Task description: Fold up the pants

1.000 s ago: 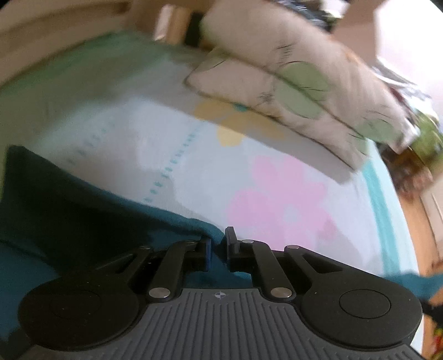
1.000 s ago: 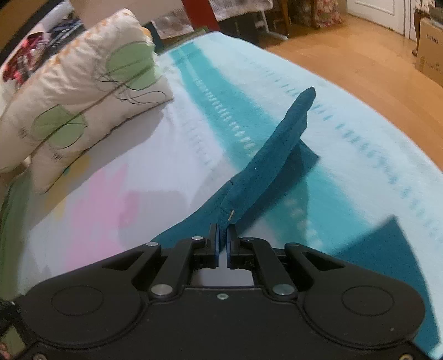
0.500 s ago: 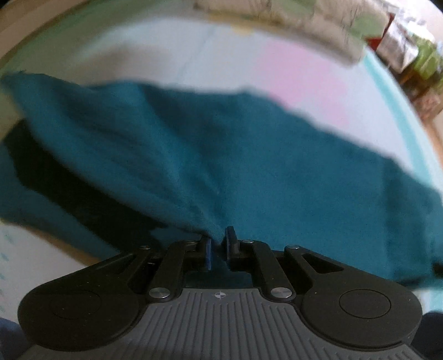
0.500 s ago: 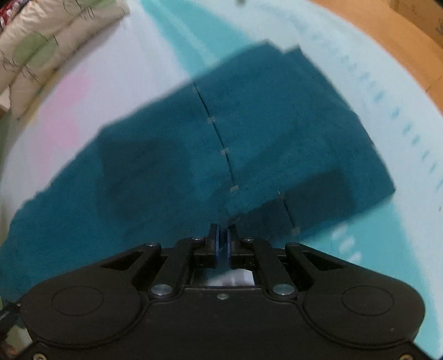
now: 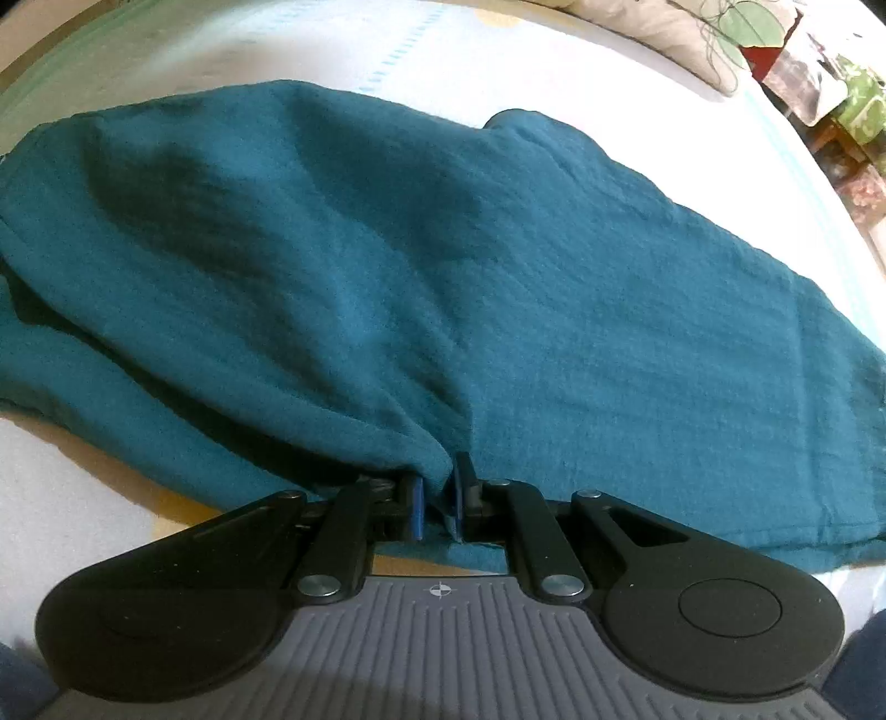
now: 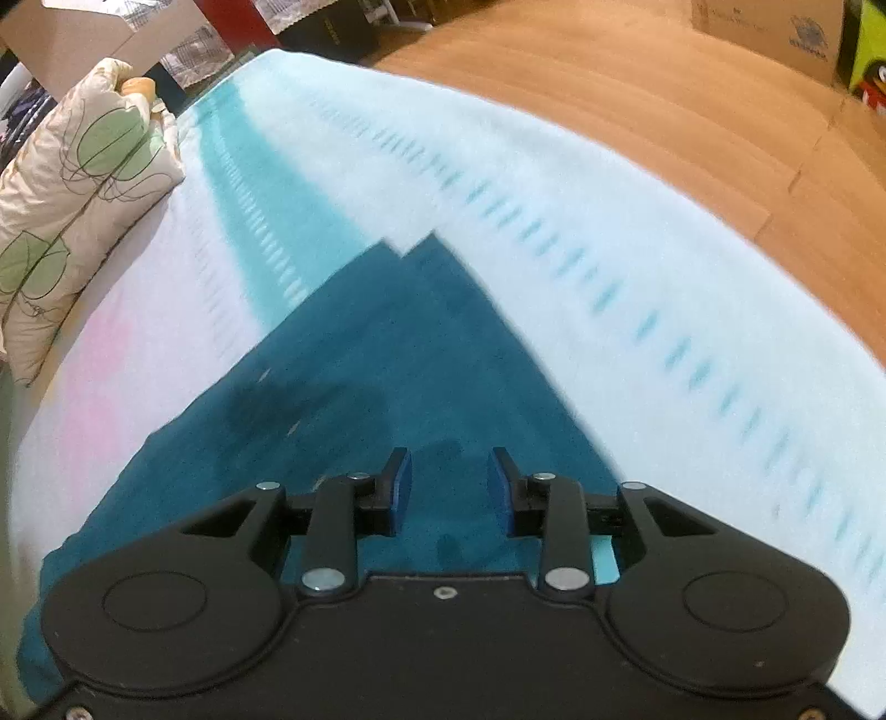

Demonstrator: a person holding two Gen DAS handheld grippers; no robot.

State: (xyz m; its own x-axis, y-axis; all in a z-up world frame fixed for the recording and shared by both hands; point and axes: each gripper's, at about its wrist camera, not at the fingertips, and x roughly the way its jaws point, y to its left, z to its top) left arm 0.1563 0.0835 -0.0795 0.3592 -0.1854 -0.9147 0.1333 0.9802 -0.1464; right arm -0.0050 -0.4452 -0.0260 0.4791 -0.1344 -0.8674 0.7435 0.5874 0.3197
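Observation:
The teal pants (image 5: 443, 266) lie spread across the bed, folded over themselves with soft creases. My left gripper (image 5: 438, 501) is shut on the pants' near edge, low on the bed, with a bunch of cloth pinched between its blue pads. In the right wrist view the pants (image 6: 376, 354) lie flat and run away from me to two hem corners. My right gripper (image 6: 449, 490) is open and empty just above the cloth.
The bed sheet (image 6: 609, 288) is pale with teal stripes and pink flowers. Leaf-print pillows (image 6: 72, 183) lie at the far left, also showing in the left wrist view (image 5: 720, 33). A wooden floor (image 6: 692, 99) with a cardboard box (image 6: 775, 27) lies beyond the bed's right edge.
Both grippers brought the lifted pants down and laid them over onto the bed. My right gripper opened and let go of the cloth. My left gripper stays shut on it.

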